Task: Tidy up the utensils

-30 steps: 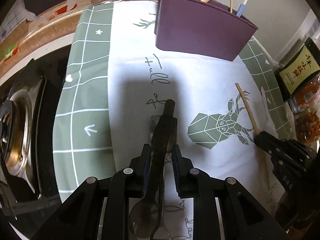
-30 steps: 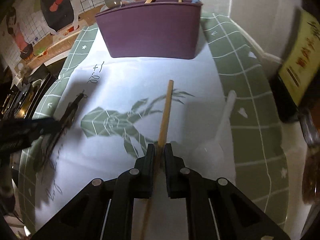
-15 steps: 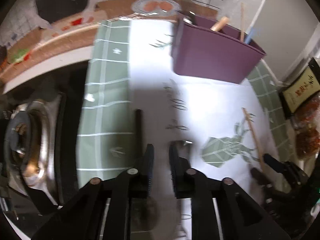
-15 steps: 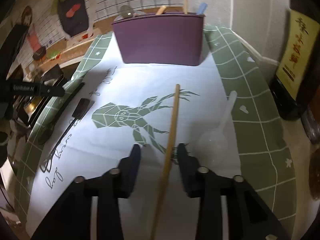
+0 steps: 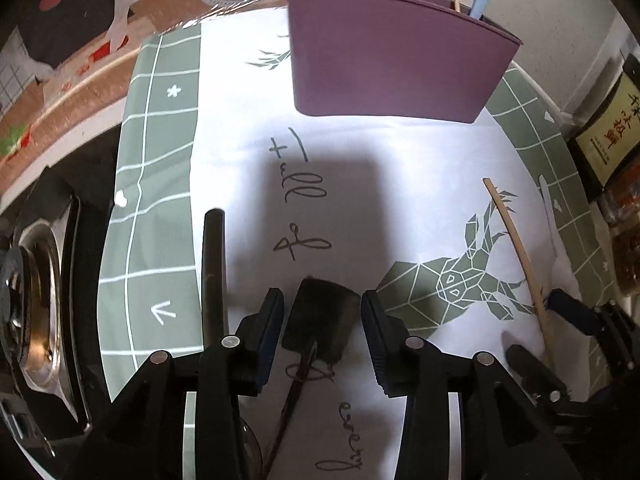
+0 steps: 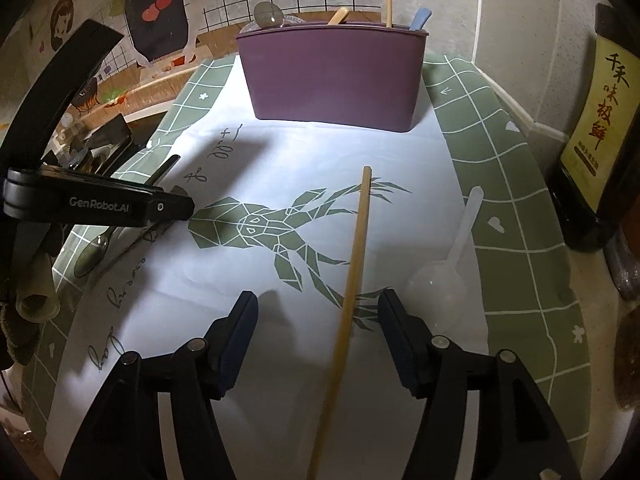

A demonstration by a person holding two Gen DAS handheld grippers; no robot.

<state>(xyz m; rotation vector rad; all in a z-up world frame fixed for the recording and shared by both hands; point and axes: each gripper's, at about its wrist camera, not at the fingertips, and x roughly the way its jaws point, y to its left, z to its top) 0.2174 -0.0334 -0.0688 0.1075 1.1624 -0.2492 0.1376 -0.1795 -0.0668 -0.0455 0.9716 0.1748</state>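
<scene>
A purple utensil holder stands at the far end of the deer-print cloth with several utensils in it. My left gripper is opening; a black flat-headed utensil with a thin stem lies between its pads, untouched. A black-handled spoon lies just left of that gripper. My right gripper is opening too. A wooden chopstick lies loose on the cloth between its fingers.
A translucent plastic spoon lies right of the chopstick. A dark bottle with a yellow label and jars stand along the right edge. A stove burner sits past the cloth's left edge. A tiled wall rises behind the holder.
The left gripper let go of the black-handled spoon and shifted right over the flat-headed utensil. The right gripper opened off the chopstick, which now lies on the cloth.
</scene>
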